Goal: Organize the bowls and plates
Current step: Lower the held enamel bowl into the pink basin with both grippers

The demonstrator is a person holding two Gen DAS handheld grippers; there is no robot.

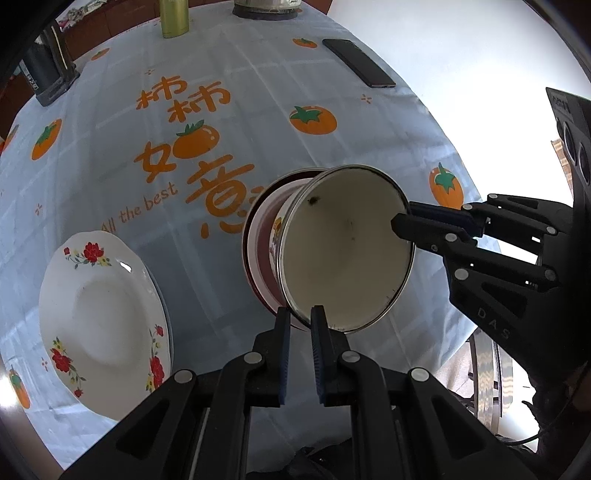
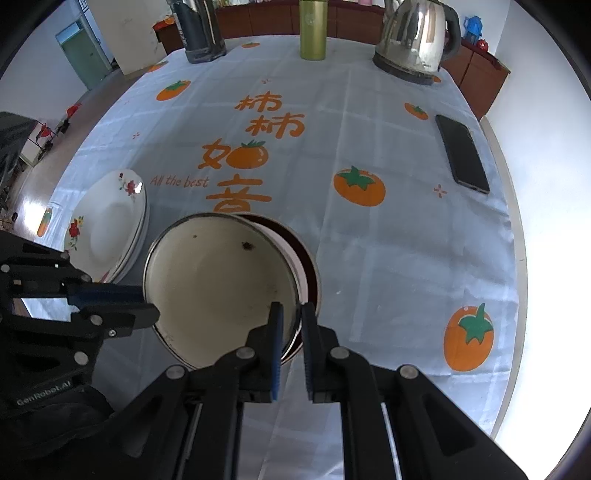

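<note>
A cream enamel bowl [image 1: 347, 251] with a metal rim is held over a dark red bowl [image 1: 264, 266] that stands on the tablecloth. My left gripper [image 1: 298, 317] is shut on the enamel bowl's near rim. My right gripper [image 1: 400, 218] is shut on its right rim. In the right wrist view the enamel bowl [image 2: 218, 288] hangs between my right gripper [image 2: 291, 314] and my left gripper [image 2: 149, 302], with the red bowl [image 2: 308, 266] under it. A stack of white flowered plates [image 1: 103, 317] lies to the left; it also shows in the right wrist view [image 2: 110, 229].
A black phone [image 2: 461, 153] lies at the far right. A steel kettle [image 2: 413, 40], a green bottle [image 2: 313, 31] and a dark holder [image 2: 201, 29] stand at the back. The table edge [image 1: 476, 206] runs close on the right.
</note>
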